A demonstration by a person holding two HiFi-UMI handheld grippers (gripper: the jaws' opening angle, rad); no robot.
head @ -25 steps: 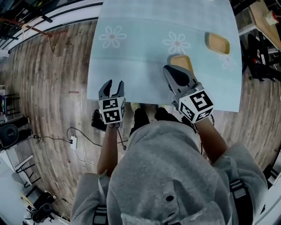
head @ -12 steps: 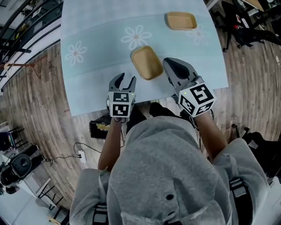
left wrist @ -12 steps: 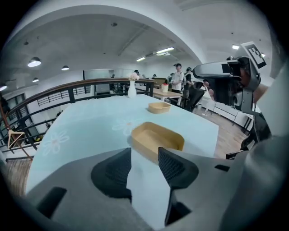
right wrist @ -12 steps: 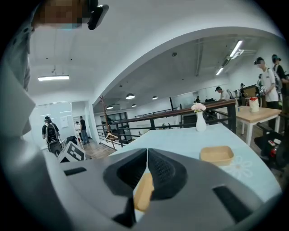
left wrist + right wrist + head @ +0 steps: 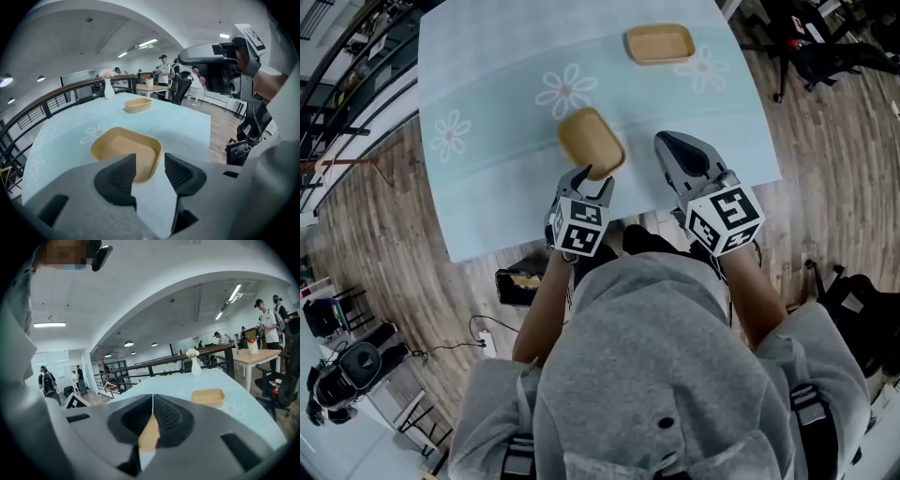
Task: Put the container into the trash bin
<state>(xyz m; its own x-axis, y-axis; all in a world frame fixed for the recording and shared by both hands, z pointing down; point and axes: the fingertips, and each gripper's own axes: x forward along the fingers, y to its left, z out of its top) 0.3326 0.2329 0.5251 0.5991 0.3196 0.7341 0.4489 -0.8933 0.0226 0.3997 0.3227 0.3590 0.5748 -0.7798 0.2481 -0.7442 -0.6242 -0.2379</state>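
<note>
Tan rounded-rectangular container (image 5: 591, 142) lies on pale-blue flowered tablecloth (image 5: 492, 183).

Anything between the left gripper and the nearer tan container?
Nothing visible. The left gripper, jaws apart, points straight at the near rim of the container. Only bare tablecloth lies in front of the jaws.
</note>
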